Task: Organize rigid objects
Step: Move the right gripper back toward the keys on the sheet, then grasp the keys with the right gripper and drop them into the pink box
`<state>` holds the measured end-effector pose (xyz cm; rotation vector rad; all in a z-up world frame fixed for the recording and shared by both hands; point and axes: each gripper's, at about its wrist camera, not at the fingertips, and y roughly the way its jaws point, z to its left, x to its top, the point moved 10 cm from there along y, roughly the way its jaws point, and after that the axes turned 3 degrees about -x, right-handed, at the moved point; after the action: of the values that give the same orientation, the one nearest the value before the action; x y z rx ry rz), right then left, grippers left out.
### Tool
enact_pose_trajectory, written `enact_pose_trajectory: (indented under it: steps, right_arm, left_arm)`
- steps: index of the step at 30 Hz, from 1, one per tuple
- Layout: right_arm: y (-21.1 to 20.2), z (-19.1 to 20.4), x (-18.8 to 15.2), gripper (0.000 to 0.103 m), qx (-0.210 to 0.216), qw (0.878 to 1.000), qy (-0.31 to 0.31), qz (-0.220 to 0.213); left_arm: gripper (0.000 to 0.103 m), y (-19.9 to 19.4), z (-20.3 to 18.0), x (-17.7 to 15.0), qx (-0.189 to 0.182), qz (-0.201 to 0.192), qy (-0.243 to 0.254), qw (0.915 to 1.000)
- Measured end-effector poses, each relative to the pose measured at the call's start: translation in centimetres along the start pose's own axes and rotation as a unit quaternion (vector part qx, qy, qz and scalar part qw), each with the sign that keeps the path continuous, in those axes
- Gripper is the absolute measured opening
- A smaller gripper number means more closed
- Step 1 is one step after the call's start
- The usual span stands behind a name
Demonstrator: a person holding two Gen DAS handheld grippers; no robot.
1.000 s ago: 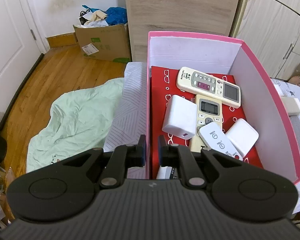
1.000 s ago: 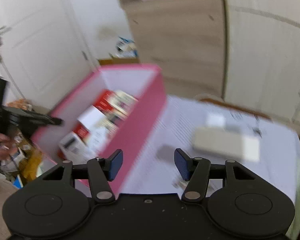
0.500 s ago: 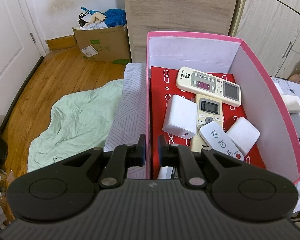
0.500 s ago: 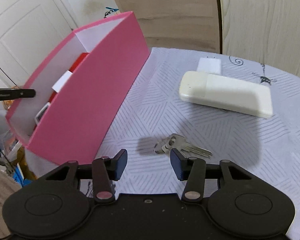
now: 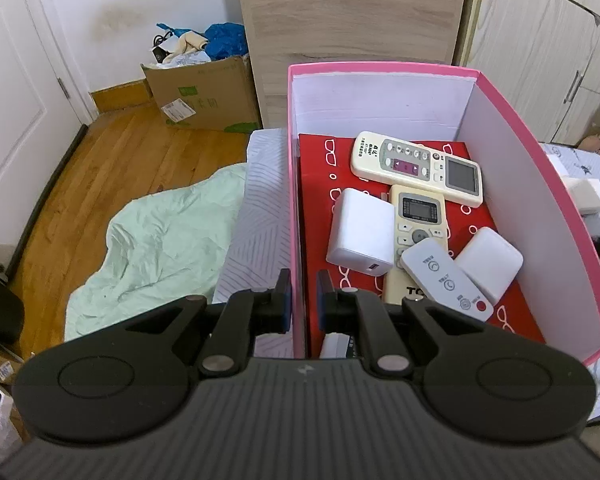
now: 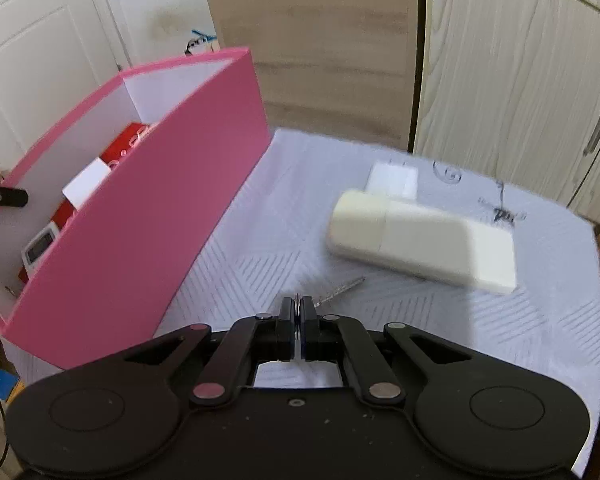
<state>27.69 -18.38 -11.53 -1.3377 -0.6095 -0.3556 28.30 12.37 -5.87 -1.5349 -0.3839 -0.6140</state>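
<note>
A pink box (image 5: 294,184) with white inner walls stands on the bed. It holds a red box, two cream remotes (image 5: 418,166), a small white remote (image 5: 446,278) and two white chargers (image 5: 360,236). My left gripper (image 5: 299,300) is shut on the box's left wall near its front corner. In the right wrist view the pink box (image 6: 140,236) is at the left. My right gripper (image 6: 297,312) is shut on a set of silver keys (image 6: 340,289), one key blade sticking out to the right. A cream remote (image 6: 420,236) and a white charger (image 6: 392,178) lie on the bed beyond.
The bed has a white patterned sheet (image 6: 260,248). A green blanket (image 5: 156,240) lies on the wooden floor at the left. A cardboard box (image 5: 204,92) stands by the wall, wardrobes behind.
My right gripper moved down onto the keys and closed on them; it was open half a second ago. The left gripper still clamps the box wall.
</note>
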Motion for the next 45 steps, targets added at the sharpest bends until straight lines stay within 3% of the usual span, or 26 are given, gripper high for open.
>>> enact_pose_trajectory:
  steps: [5,10,16,21,26,36,45]
  right_arm:
    - [-1.1,0.2,0.6,0.003,0.019,1.0,0.016,-0.016]
    - [-3.5,0.4,2.7,0.003,-0.009,0.996,0.006,-0.083]
    - [-5.6,0.8,4.5,0.003,0.004,0.993,0.02,-0.118]
    - [-8.2,2.8,6.7,0.003,0.032,0.988,0.028,-0.149]
    - [-11.4,7.1,9.1,0.003,0.072,0.981,0.001,-0.178]
    - [-10.7,16.0,11.7,0.003,0.166,0.977,-0.046,-0.124]
    - [-4.0,19.7,11.9,0.003,0.166,0.981,-0.087,-0.056]
  left_arm:
    - [0.009,0.0,0.1,0.0,-0.007,0.001,-0.01,0.9999]
    - [0.01,-0.1,0.3,0.0,-0.008,0.002,-0.012,0.9999]
    - [0.01,0.0,0.7,0.1,-0.009,0.004,-0.024,0.9997]
    - [0.01,0.1,0.6,0.1,-0.008,0.006,-0.029,0.9995]
    - [0.01,0.1,0.6,0.1,-0.014,0.007,-0.03,0.9994]
    - [0.01,0.1,0.7,0.1,-0.029,0.008,-0.039,0.9988]
    - [0.01,0.1,1.0,0.2,-0.043,0.008,-0.061,0.9972]
